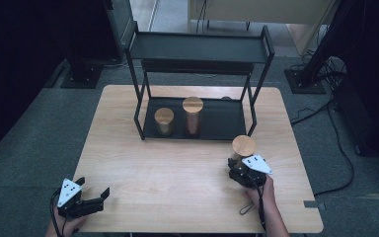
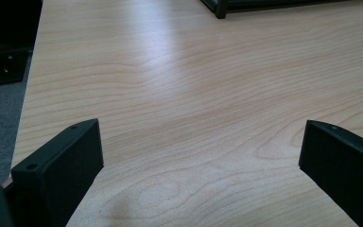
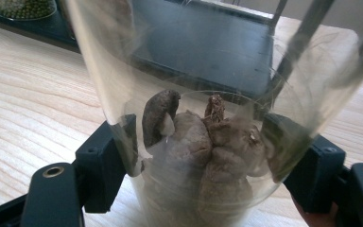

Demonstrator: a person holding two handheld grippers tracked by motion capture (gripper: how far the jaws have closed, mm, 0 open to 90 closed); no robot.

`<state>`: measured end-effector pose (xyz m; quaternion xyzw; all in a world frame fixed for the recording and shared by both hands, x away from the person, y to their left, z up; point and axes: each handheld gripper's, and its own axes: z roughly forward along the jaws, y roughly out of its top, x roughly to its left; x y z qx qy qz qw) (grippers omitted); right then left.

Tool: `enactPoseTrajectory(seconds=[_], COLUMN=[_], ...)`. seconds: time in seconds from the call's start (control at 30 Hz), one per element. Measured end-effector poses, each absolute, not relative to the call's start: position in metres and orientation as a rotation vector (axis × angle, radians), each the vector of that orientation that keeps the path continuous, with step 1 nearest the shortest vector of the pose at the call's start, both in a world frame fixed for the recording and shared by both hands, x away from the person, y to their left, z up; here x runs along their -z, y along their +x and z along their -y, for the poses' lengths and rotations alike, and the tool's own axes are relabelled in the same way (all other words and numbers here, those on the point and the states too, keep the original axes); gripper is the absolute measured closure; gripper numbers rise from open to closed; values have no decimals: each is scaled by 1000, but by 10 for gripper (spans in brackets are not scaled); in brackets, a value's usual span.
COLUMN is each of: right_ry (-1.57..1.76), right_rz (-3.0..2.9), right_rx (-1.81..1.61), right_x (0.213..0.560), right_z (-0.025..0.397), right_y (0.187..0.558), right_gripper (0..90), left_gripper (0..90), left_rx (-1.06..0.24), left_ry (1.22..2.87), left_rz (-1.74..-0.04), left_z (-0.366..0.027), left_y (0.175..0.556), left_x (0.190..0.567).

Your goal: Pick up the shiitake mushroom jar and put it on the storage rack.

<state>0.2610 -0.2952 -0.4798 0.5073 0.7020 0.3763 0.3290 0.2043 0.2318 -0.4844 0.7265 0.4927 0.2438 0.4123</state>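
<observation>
A clear glass jar (image 3: 203, 142) with a round wooden lid (image 1: 243, 145) holds brown dried lumps. My right gripper (image 1: 243, 165) is shut on the jar's lower body near the table's right front; its two black jaws press the glass on both sides, and the jar leans slightly in the right gripper view. Two more wood-lidded jars stand on the black rack's bottom shelf: a short one (image 1: 164, 121) and a taller one (image 1: 193, 115). My left gripper (image 1: 96, 196) rests at the table's front left corner, open, with bare wood between its fingers (image 2: 71, 165).
The black two-tier metal rack (image 1: 197, 47) stands at the back middle of the light wooden table (image 1: 177, 168). Its right front leg (image 1: 253, 118) is close behind the held jar. Stands and cables lie on the grey floor around the table.
</observation>
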Motion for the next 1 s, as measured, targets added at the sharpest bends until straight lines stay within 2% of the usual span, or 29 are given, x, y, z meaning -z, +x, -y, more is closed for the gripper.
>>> enactPoseTrajectory(seconds=[1.0], right_ry=[1328], right_rz=[-1846], right_rx=[-1037], right_x=[472], right_z=[257], right_y=[299], right_gripper=[254], left_gripper=[6], left_rx=[-623], left_ry=[1833], left_rz=[-1243], left_z=[-230], left_y=[204], left_x=[484])
